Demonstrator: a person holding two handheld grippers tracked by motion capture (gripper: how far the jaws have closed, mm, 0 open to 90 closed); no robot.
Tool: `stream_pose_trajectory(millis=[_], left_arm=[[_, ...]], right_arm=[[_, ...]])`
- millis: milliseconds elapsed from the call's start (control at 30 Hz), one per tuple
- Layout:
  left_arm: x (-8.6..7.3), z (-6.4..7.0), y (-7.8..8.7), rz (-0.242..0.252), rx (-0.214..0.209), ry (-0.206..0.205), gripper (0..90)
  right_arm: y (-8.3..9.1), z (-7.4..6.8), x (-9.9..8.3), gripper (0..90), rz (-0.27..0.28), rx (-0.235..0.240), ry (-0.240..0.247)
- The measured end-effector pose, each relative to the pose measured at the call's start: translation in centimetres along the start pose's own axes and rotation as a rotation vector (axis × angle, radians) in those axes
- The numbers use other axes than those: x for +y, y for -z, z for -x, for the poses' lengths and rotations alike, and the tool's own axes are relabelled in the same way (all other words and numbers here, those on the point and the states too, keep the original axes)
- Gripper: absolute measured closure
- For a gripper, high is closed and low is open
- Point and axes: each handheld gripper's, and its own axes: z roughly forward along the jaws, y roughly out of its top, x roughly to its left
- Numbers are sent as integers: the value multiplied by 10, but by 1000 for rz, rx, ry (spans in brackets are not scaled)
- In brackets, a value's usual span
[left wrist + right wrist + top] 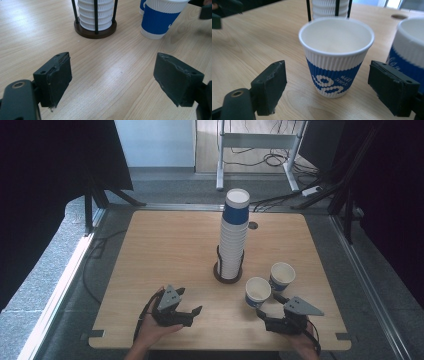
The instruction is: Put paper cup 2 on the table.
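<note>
Right hand-held gripper (327, 87): jaws wide, facing near cup (336, 56); best closed squarely on ribbed wall, gently. Left hand-held gripper (112, 77): wide, empty.

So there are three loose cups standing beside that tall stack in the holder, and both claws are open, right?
Not quite: two loose cups, not three, as the high view shows: one nearer the right gripper, another behind it. The stack and the open left gripper are as you said.

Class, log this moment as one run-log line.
left hand-held gripper: open, over bare table | right hand-held gripper: open, facing near cup, not touching | second cup beside it | stack in holder
</note>
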Motion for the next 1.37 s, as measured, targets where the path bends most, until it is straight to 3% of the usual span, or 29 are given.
stream_pose_trajectory(millis=[233,400,633,800,933,1167,1367], left_arm=[[3,2,1,5,2,-5,151],[5,7,3,14,-6,-19,151],[6,12,4,17,-11,-34,151],[5,11,6,15,-6,-30,151],[4,11,7,15,-3,-30,151],[3,11,8,14,4,-27,151],[2,10,6,9,9,-23,151]], right_arm=[[30,-6,22,202,118,20,8],[34,-22,36,256,187,140,26],[-5,-50,49,272,152,241,64],[-27,-68,49,273,111,276,88],[-32,-72,43,273,84,286,89],[-31,-69,45,274,104,288,79],[-31,-69,42,259,90,287,89]])
